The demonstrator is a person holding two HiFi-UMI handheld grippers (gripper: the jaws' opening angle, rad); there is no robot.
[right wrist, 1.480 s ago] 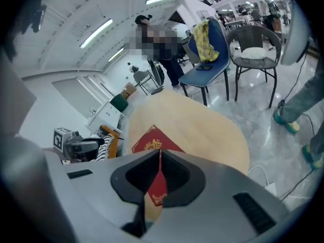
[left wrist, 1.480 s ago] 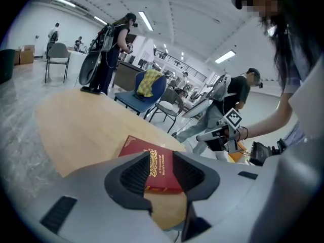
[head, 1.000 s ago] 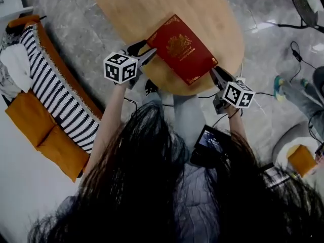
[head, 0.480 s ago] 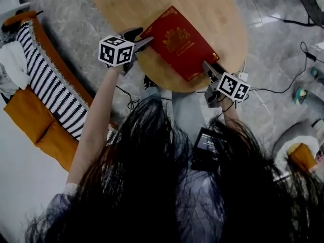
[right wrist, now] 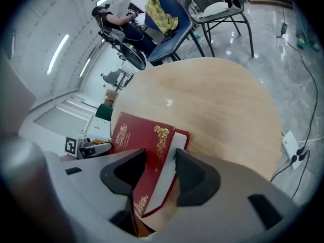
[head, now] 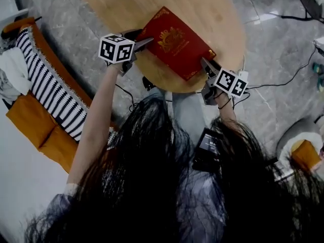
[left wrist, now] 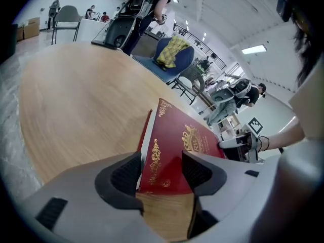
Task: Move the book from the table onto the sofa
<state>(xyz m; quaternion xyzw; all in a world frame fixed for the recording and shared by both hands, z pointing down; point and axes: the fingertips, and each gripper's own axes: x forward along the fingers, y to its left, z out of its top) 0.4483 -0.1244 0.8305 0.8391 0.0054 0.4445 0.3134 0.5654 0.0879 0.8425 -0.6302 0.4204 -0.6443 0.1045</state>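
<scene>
Head view: book [head: 174,42] corners sit between my jaws for level two-handed lift; left gripper [head: 146,39] just opening, right gripper [head: 204,63] just closing, unclamped.

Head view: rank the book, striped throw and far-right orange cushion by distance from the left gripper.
1. Book, corner inside the left gripper, whose jaws have just been opening.
2. Striped throw, on the sofa at left.
3. Orange cushion, far right.
</scene>
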